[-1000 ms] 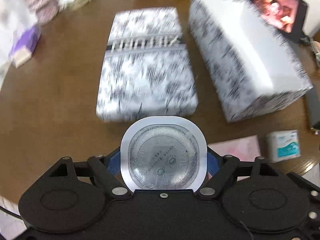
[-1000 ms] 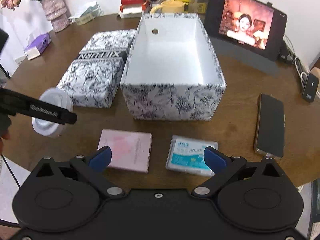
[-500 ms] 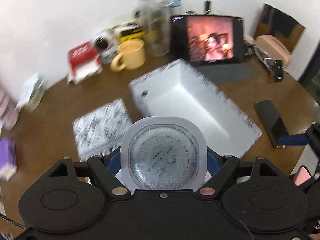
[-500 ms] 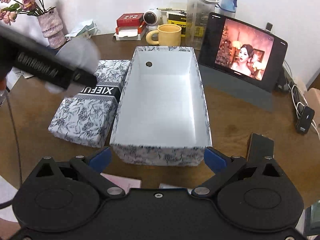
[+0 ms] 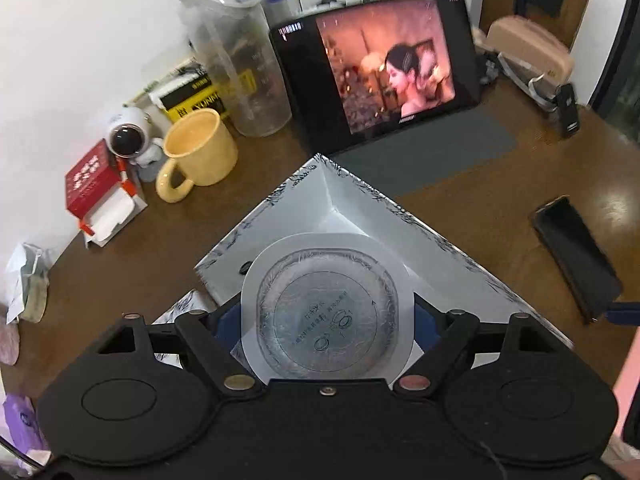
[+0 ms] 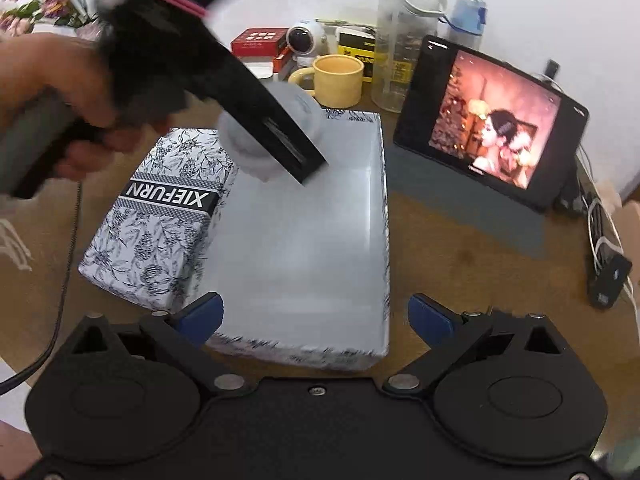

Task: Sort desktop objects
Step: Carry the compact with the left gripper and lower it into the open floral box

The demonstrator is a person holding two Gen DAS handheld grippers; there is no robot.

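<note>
Above the open patterned box [image 6: 304, 240], left gripper [image 5: 326, 316] is clamped on a round white container [image 5: 326, 312], held over the far-left corner. Step judged: depositing. Next: lower, release inside. Right gripper [image 6: 316, 316] waits spread apart, empty.

Even indoor light — fisheye-bent edges, motion-blurred left tool [image 6: 276, 148], glare on table [image 5: 616, 196].

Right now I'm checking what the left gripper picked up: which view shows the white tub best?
The left wrist view: the tub sits sharp and centred between the left gripper's fingers, printed base facing the camera. The right wrist view shows it blurred, half hidden behind that gripper, above the box.
</note>
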